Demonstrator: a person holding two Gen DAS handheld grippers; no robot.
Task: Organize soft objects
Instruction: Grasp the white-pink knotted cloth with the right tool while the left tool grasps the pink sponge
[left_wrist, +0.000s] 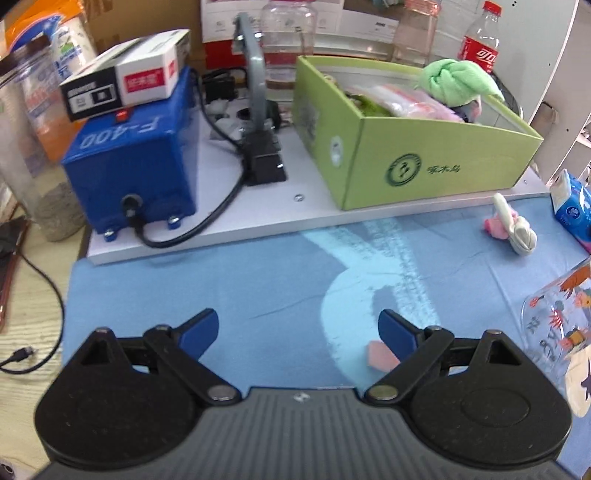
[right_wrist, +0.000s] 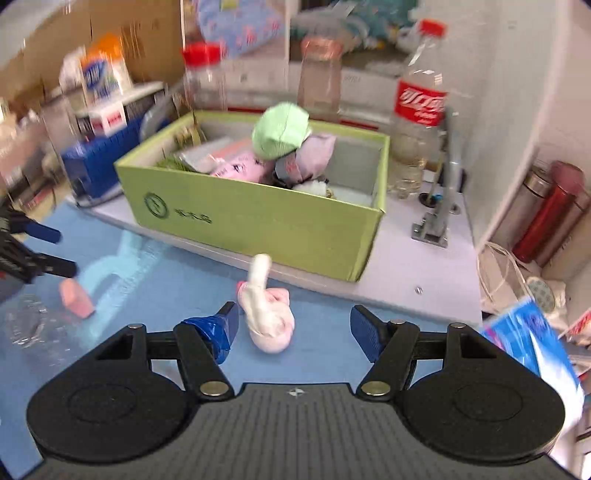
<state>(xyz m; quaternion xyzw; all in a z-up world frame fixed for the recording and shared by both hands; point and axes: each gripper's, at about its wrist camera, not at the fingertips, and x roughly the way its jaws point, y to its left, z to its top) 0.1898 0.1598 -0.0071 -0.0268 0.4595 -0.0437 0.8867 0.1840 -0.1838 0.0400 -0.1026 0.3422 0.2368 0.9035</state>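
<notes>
The right claw (right_wrist: 291, 330) stands open over the blue mat (right_wrist: 155, 280), with the pink and white soft toy (right_wrist: 267, 317) lying between its jaws, touched by neither. The left claw (left_wrist: 299, 332) is open and empty, a pink block (left_wrist: 380, 356) just beside its right finger. Beyond both claws sits the green box (right_wrist: 258, 225), a rolled green cloth (right_wrist: 282, 129) piled on top.

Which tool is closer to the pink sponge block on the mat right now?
Left. The pink sponge block lies beside the open left tool; the right tool sits over by the rolled socks.
</notes>
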